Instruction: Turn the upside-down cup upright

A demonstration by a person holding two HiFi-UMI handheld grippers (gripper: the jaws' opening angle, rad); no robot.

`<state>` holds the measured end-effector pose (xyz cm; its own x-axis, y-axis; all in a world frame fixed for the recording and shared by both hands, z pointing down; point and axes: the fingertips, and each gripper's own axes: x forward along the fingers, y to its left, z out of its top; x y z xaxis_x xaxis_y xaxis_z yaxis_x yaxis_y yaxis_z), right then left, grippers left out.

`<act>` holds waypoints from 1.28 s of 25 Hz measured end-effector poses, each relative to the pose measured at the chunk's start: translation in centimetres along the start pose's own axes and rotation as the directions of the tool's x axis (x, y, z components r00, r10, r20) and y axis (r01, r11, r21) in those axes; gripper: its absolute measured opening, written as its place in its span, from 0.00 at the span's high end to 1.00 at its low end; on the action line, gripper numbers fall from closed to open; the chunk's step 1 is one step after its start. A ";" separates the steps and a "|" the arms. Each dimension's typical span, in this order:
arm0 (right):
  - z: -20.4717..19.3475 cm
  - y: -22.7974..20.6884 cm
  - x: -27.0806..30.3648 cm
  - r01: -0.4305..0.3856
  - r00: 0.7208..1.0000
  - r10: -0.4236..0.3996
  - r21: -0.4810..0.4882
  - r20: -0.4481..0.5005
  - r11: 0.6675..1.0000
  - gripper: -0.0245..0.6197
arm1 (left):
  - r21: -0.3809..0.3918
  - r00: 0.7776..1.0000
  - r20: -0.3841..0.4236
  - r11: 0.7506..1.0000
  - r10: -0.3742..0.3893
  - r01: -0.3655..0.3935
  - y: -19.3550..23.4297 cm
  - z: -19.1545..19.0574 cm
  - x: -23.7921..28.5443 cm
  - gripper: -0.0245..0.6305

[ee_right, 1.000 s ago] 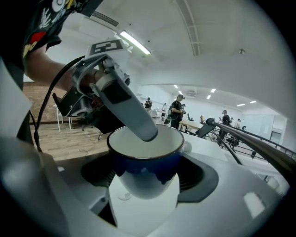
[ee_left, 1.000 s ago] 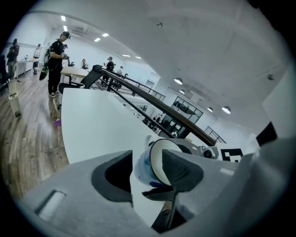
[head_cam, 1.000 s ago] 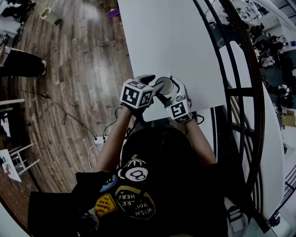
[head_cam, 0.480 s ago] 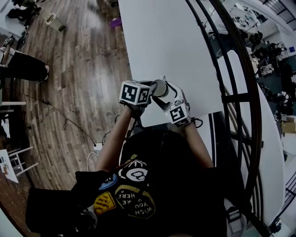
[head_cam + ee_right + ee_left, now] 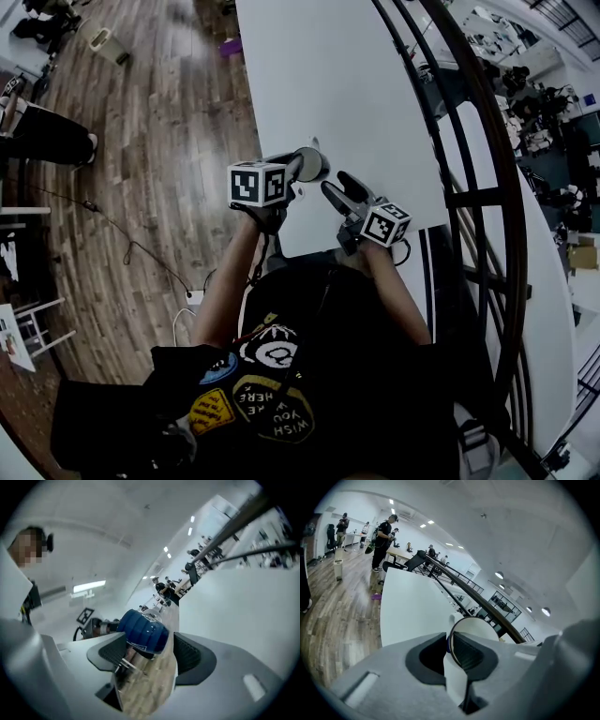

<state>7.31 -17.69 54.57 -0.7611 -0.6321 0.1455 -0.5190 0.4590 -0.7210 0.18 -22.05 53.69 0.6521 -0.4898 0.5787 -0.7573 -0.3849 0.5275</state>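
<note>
A white cup (image 5: 312,165) is held tilted just above the near end of the white table (image 5: 337,84). My left gripper (image 5: 295,170) is shut on it. In the left gripper view the cup's round rim (image 5: 480,626) stands up between the pads, and my left gripper (image 5: 449,649) pinches the wall at that rim. My right gripper (image 5: 337,186) is a short way right of the cup and does not touch it. Its jaws are closing with nothing between the pads. In its own view my right gripper (image 5: 150,653) looks past a blue ribbed part (image 5: 143,630) towards the floor.
The table's near edge is close under both grippers. A dark curved railing (image 5: 469,141) runs along the table's right side, and wooden floor (image 5: 159,141) lies to the left. Several people stand far off across the room (image 5: 384,534).
My left gripper shut on the cup and carried it slightly left and away. The right gripper let go of the cup, rolled over and drew back to the right.
</note>
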 end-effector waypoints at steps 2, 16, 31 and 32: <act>0.1 -0.1 0.1 -0.045 0.999 0.041 0.155 0.028 0.987 0.49 | -0.010 1.000 0.031 1.000 0.000 0.000 0.0 0.5 -0.1 0.88; 0.4 -2.5 2.5 -0.440 0.898 0.171 0.820 0.406 0.365 0.36 | 0.062 0.984 0.175 0.998 -0.028 0.018 -0.3 0.8 0.7 0.88; 1.2 -4.0 4.9 -0.496 0.868 0.120 0.849 0.481 0.184 0.36 | 0.236 0.975 0.189 0.969 -0.117 0.071 -1.6 -0.8 1.8 0.88; 1.1 -4.5 4.9 -0.471 0.882 0.113 0.851 0.458 0.231 0.36 | 0.249 0.979 0.179 0.967 -0.102 0.055 -1.2 -1.0 1.9 0.88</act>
<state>6.30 -23.51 57.79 -0.5519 -0.7913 -0.2632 0.5697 -0.1272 -0.8120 2.39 -21.71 54.75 0.7090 -0.5801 0.4011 -0.7051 -0.5939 0.3875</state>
